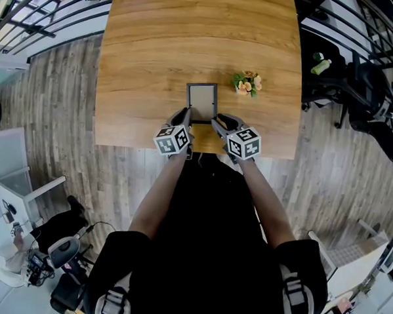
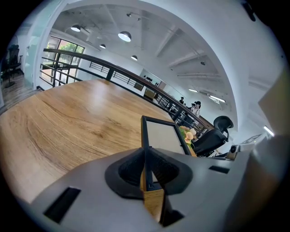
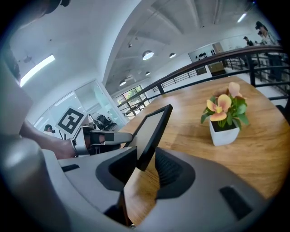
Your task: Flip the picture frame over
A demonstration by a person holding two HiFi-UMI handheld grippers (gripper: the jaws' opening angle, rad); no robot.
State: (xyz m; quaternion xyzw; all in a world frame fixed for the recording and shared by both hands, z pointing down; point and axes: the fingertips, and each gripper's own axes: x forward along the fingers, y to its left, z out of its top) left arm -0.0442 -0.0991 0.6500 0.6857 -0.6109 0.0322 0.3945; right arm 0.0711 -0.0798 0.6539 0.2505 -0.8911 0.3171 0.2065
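Since the picture frame (image 1: 201, 102), just left of the flower pot (image 1: 246, 84), looks light, stiff and breakable, its slim border suits gripping: left tongs (image 2: 146, 156) pinch it, right tongs (image 3: 146, 158) stand wide around it.

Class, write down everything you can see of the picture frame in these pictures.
The picture frame is a small rectangle: thin black rim around a plain pale grey panel. It is near the wooden table's front edge, left of a potted flower. The left gripper is clamped on its near left rim; its near right corner sits between the right gripper's open jaws. Whether it lies flat is unclear.
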